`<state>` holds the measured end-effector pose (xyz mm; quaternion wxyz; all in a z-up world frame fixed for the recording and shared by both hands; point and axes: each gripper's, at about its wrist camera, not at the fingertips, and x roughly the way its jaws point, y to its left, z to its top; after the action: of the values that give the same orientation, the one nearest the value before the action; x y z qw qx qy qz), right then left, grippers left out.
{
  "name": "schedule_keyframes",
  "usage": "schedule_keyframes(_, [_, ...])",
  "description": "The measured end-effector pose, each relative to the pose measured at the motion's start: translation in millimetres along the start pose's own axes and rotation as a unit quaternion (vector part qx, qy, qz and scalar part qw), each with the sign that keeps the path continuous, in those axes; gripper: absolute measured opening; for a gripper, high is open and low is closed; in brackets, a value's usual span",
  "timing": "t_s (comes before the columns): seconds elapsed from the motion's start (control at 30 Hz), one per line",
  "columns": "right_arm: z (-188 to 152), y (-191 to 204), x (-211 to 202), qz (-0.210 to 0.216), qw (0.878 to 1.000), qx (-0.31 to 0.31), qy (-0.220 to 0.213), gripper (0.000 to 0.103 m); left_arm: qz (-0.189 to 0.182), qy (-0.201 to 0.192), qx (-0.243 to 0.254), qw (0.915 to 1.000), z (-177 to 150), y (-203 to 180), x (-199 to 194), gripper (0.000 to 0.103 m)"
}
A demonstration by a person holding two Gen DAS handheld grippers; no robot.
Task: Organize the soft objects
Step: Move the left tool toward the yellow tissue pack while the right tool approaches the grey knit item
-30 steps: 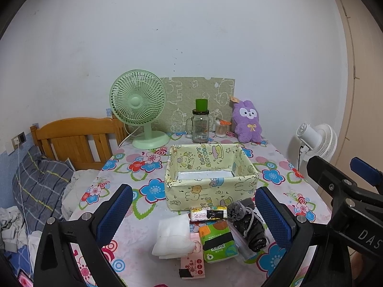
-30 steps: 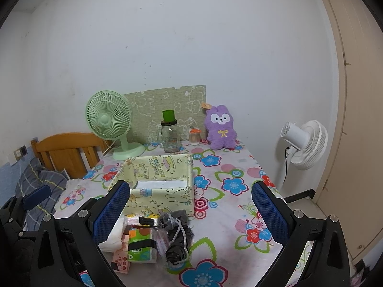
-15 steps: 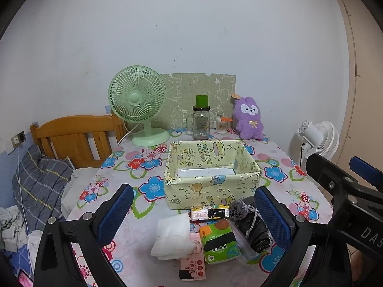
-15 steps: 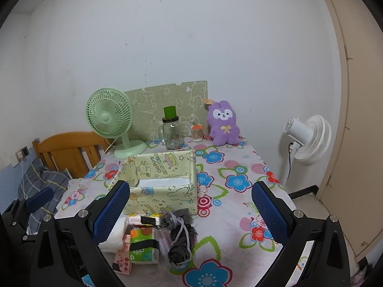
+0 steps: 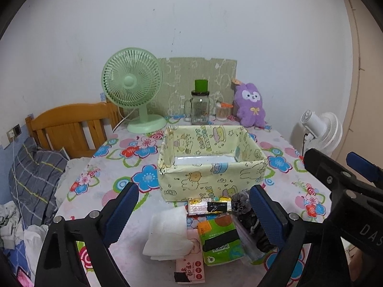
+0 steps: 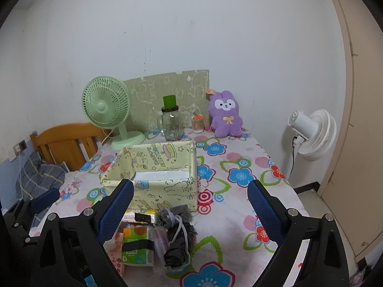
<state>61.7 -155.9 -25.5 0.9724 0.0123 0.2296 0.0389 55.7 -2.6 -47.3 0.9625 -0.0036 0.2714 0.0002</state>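
A yellow cartoon-print fabric box (image 5: 211, 157) stands open on the flowered table (image 5: 115, 167); it also shows in the right wrist view (image 6: 153, 172). In front of it lie a white folded cloth (image 5: 167, 235), a green tissue pack (image 5: 220, 239), a pink packet (image 5: 191, 266), a small yellow pack (image 5: 209, 205) and a dark folded umbrella (image 5: 253, 224). The green pack (image 6: 136, 246) and the umbrella (image 6: 178, 241) show in the right wrist view. My left gripper (image 5: 195, 215) is open above the pile. My right gripper (image 6: 191, 212) is open and empty.
A green desk fan (image 5: 134, 91), a glass jar with green lid (image 5: 199, 106), a small cup (image 5: 223, 111) and a purple plush rabbit (image 5: 250, 105) stand along the back wall. A wooden bed frame (image 5: 69, 124) is left; a white fan (image 6: 311, 134) is right.
Both grippers have tilted or moved slightly, so the table scene sits a little higher and closer in both views. Both stay open. The objects have not moved.
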Motion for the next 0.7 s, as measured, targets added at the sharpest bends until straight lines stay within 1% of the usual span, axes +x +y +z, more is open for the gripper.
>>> schedule_keyframes(0.1, [-4.1, -2.2, 11.8, -0.001, 1.0, 0.001, 0.011, 0.095, -0.005, 0.011, 0.0, 0.9999, -3.5, -0.3, 8.7, 0.095])
schedule_keyframes(0.17, [-8.3, -2.4, 19.5, -0.001, 1.0, 0.003, 0.022, 0.094, -0.008, 0.018, 0.002, 0.9998, -5.7, -1.8, 13.8, 0.091])
schedule_keyframes(0.23, [-11.6, -3.0, 26.0, 0.002, 1.0, 0.002, 0.029, 0.094, -0.01, 0.028, 0.004, 0.9995, -8.2, -3.2, 20.7, 0.09])
schedule_keyframes(0.4, [-15.7, -4.1, 40.3, 0.005, 0.999, 0.0, 0.039, 0.094, -0.012, 0.047, 0.005, 0.9988, -12.7, -4.7, 35.9, 0.09])
schedule_keyframes(0.7, [-23.5, -1.2, 70.6, 0.007, 0.997, -0.004, 0.073, 0.092, -0.019, 0.083, -0.005, 0.9964, -18.3, -0.3, 66.0, 0.089])
